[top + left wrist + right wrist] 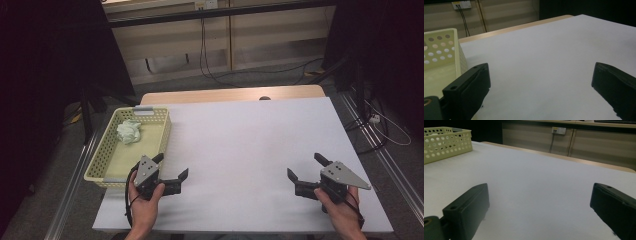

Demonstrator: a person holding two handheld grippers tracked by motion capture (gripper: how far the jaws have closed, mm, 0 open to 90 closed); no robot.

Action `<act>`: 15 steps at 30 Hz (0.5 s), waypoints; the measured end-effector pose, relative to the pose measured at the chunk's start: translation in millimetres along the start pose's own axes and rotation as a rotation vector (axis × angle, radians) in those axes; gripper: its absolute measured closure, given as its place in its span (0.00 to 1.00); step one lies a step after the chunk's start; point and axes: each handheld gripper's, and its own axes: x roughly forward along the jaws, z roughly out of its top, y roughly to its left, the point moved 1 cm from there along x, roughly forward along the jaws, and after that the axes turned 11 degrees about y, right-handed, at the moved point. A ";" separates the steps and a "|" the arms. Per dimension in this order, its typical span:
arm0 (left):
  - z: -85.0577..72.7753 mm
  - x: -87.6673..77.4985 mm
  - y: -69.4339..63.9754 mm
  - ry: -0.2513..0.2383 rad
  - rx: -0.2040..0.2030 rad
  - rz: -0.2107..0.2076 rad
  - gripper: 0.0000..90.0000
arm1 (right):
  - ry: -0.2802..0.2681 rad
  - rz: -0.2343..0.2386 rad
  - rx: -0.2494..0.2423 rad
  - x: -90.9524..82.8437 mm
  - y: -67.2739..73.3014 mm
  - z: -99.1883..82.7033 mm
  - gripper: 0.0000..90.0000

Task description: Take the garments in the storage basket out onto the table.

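Crumpled pale cloth (129,131) lies in the far end of the perforated yellow basket (98,162) at the left of the high view, while both grippers rest low over the white table (250,145) with jaws spread wide and nothing between them. To do this well, I judge the left gripper (172,169), just beside the basket's near right corner, should lift over the wall and descend onto the cloth's bunched middle before closing; the right gripper (305,167), at lower right, can stay clear.

A wall socket (559,130) with cables (204,47) stands beyond the table (250,145).
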 end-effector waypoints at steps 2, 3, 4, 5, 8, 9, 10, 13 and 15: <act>-0.1 0.3 0.7 0.000 -0.002 0.002 0.03 | 0.002 -0.001 0.000 0.2 -0.4 -0.1 0.02; 0.1 0.6 1.1 0.003 0.004 0.004 0.03 | 0.003 -0.001 0.000 0.5 -0.8 -0.2 0.02; 0.2 0.7 1.1 0.005 0.005 0.007 0.03 | 0.007 -0.001 0.004 1.0 -0.9 -0.4 0.02; 0.2 1.0 1.2 0.006 0.005 0.007 0.03 | 0.010 0.000 0.005 1.6 -1.2 -0.5 0.02; 0.5 1.7 1.2 0.007 0.003 0.005 0.03 | 0.014 0.002 0.009 2.9 -2.1 -0.6 0.02; 0.7 1.6 1.6 0.008 0.005 0.006 0.03 | 0.016 0.003 0.009 3.4 -2.4 -0.8 0.02; 0.8 1.7 1.9 0.009 0.005 0.010 0.03 | 0.018 0.004 0.008 3.8 -2.6 -0.8 0.02; 1.4 1.9 1.8 0.015 0.008 0.014 0.03 | 0.025 0.010 0.012 5.7 -2.4 -1.1 0.02; 2.6 1.8 0.0 0.027 -0.001 0.005 0.03 | 0.032 0.015 0.010 7.3 -2.6 -1.7 0.02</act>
